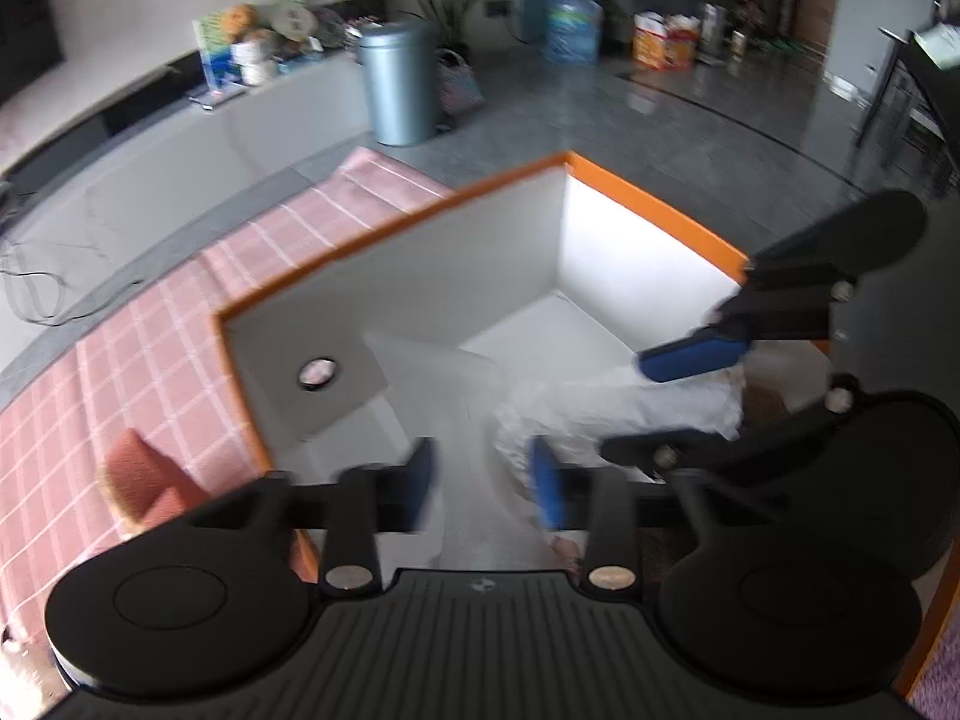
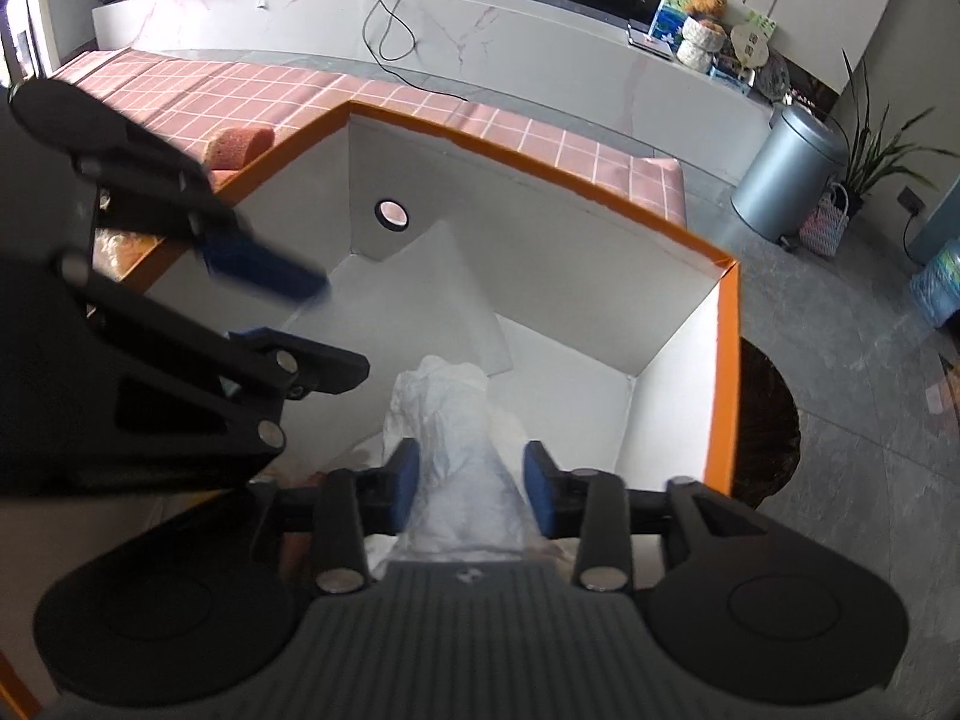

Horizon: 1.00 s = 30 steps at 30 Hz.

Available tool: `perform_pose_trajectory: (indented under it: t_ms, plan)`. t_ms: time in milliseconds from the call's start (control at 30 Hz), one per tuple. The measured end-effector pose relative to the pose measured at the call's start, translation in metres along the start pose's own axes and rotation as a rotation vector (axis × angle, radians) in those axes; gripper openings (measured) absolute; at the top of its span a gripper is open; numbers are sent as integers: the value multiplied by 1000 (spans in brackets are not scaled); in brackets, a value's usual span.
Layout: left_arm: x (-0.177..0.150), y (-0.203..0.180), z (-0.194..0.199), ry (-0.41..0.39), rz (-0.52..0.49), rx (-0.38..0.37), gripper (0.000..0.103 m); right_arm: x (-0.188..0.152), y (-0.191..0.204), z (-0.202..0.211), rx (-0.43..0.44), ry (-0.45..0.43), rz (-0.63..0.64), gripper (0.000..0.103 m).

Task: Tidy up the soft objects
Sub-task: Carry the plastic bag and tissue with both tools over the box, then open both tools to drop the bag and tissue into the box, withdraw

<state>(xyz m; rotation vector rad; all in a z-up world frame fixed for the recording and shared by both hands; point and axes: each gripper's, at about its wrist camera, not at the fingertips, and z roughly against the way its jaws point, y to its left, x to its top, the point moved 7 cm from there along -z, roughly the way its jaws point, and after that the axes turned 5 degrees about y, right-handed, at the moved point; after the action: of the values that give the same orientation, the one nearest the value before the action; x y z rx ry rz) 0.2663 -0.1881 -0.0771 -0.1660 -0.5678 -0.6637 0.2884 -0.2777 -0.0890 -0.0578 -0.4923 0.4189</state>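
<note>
Grey tiled floor (image 1: pixel 690 114) all round, with a long pale marble-look counter (image 2: pixel 540 54) at the back carrying clutter, cables and a framed picture. No readable writing anywhere, labels too blurred or small. Pink checked cloth (image 1: pixel 180 312) covering the table, one orange-edged white box (image 1: pixel 648 204) sitting on it, open at the top, one round hole in a side wall. One reddish spongy roll (image 2: pixel 240 147) lying on the cloth just beside the box. One grey metal bin (image 1: pixel 399 84), one blue water jug (image 1: pixel 573 24), one woven basket (image 2: pixel 831 222) next to a potted plant.

Inside the box: one crumpled white soft bag or cloth (image 2: pixel 456 450), down on the bottom near the corner.

Two grippers, both pointing down into the box. Left gripper (image 1: pixel 483 483) spread wide, blue pads clear of everything, only the edge of the white bundle near its right pad. Right gripper (image 2: pixel 471 489) parted too, white bundle sitting between the blue pads, gaps showing each side, so let go rather than pinched.
</note>
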Motion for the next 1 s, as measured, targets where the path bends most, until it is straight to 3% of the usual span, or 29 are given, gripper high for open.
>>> perform_pose_trajectory:
  t_ms: [33,133,233,300,467,567,1000]
  plan:
    - [1,3,3,-12,13,12,77,0,1,3,2,-4,4,42]
    - [1,8,11,-30,40,-5,77,-1,3,12,7,-24,11,52]
    - [-1,10,17,-42,49,5,77,2,5,19,6,-40,22,55]
    - [-2,11,22,-50,56,8,77,4,5,25,-5,-53,30,64]
    - [-2,13,34,-77,79,14,77,4,8,41,-25,-80,41,69]
    - [-2,15,44,-97,90,17,77,2,10,49,-48,-92,43,78]
    - [-25,18,85,-187,152,26,77,-11,24,76,-123,-150,20,82]
